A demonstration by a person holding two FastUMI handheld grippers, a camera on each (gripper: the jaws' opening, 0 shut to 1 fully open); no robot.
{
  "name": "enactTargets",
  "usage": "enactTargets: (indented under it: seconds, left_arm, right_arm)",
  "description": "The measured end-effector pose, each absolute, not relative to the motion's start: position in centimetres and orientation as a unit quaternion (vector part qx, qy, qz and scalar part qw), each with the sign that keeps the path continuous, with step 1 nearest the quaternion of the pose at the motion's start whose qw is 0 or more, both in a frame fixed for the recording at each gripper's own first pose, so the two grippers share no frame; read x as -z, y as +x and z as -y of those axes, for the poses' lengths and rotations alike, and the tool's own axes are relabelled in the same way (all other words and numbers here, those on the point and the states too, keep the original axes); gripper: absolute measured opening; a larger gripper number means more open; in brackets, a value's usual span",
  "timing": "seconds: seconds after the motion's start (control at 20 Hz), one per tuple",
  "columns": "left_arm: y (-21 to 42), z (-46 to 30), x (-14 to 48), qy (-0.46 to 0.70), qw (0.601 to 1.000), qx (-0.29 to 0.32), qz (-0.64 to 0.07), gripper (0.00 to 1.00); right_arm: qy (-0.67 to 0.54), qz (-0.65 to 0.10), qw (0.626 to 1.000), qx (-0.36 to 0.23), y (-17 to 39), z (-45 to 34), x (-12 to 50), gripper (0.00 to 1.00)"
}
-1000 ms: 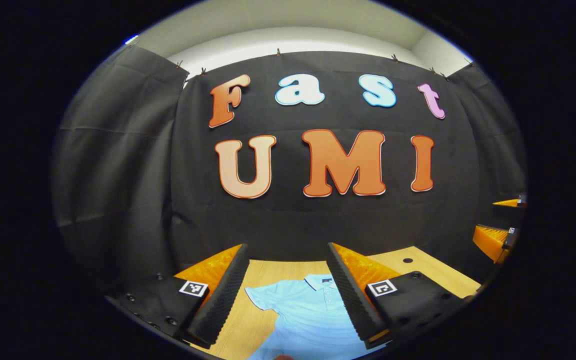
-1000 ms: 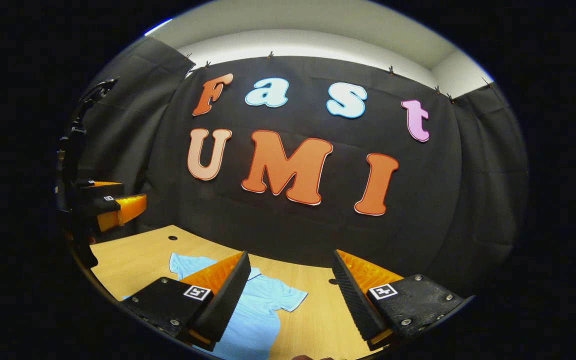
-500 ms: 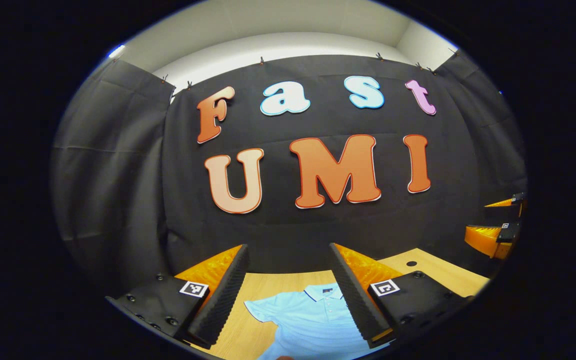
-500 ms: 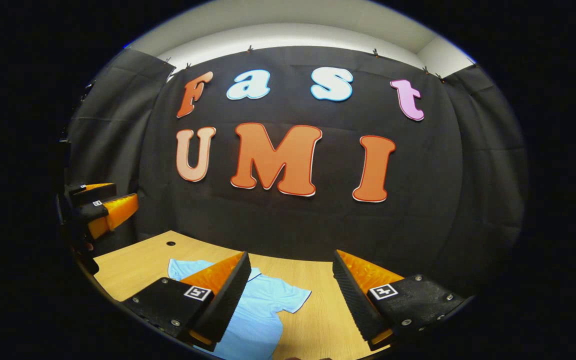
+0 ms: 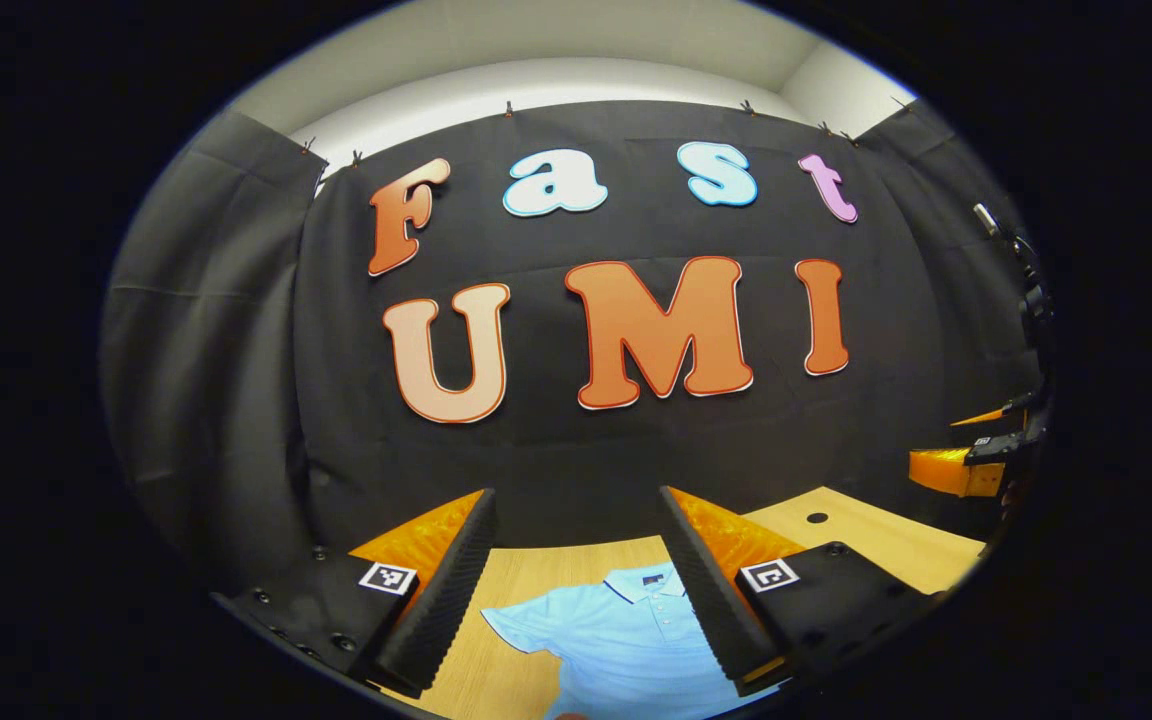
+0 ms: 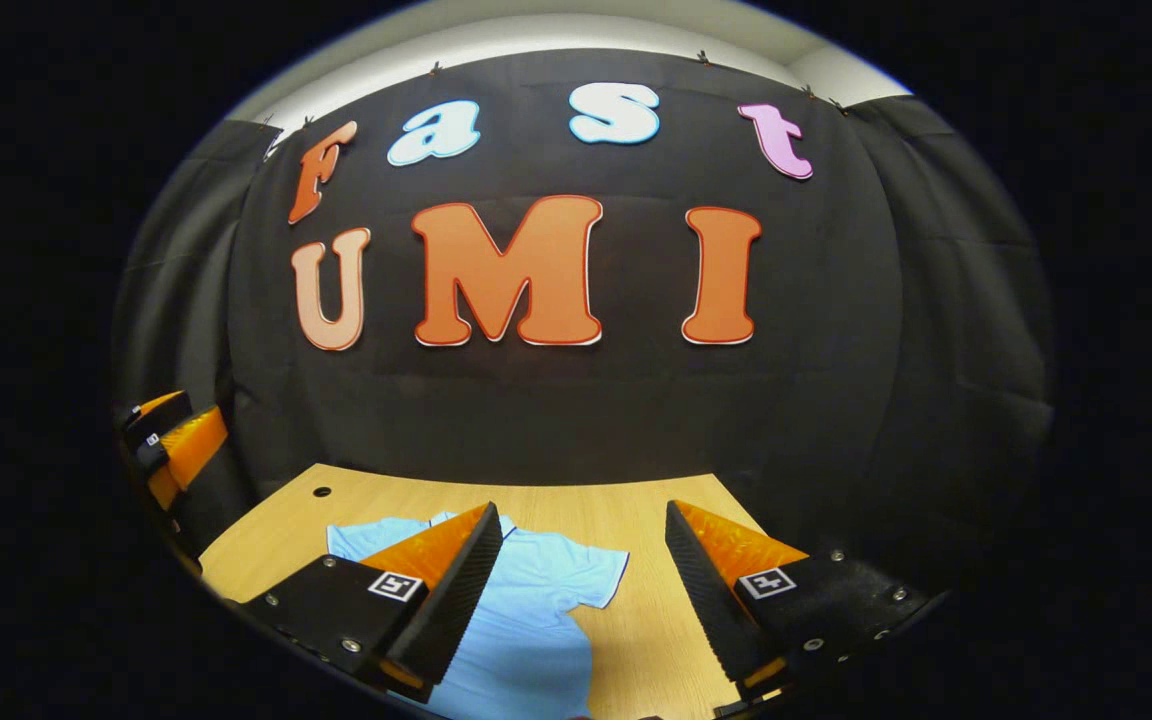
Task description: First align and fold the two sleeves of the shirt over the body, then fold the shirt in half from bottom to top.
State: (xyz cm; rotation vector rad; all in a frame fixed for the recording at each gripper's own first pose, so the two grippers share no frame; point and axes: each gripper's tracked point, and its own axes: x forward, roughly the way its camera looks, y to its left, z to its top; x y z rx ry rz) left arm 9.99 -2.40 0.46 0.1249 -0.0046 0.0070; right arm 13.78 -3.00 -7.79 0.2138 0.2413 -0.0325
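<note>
Standing behind everything: the black cloth wall (image 5: 576, 440), hanging down to the far edge of the table (image 6: 636, 500). Spreading out below it, a light wooden top, with a small dark hole (image 6: 322, 492) showing near its far left corner in the right gripper view, well apart from the shirt.

Lying flat on the table, unfolded: the pale blue shirt (image 6: 526, 620). Running its long axis from the near edge toward the wall, collar (image 5: 648, 582) pointing away toward the cloth, hem end dropping out of sight at the bottom of both views. Spreading sideways from the body, both short sleeves: one sleeve (image 5: 521, 622) reaching out left of the collar in the left gripper view, the other sleeve (image 6: 586, 580) reaching out right in the right gripper view.

Hovering above the shirt's collar end, the left gripper (image 5: 576, 570), jaws spread wide, gripping nothing, fabric showing in the gap well below. Hovering over the shirt's right side, the right gripper (image 6: 576, 590), jaws likewise parted and holding nothing, its left-hand finger (image 6: 456, 590) overlapping the collar area in that view.
</note>
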Motion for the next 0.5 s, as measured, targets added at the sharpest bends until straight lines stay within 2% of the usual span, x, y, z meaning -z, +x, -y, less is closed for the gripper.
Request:
enactTargets:
  seconds: [0.3,0.5]
  left_arm:
    - [12.2,1.0,-0.4,0.053,0.998,0.041,0.004,1.00]
    - [13.1,0.4,0.2,0.058,0.997,0.046,-0.001,1.00]
  right_arm:
    - [0.140,-0.184,0.971,0.065,16.3,3.0,11.7,0.99]
    - [0.150,-0.226,0.960,0.071,18.4,3.1,14.4,0.99]
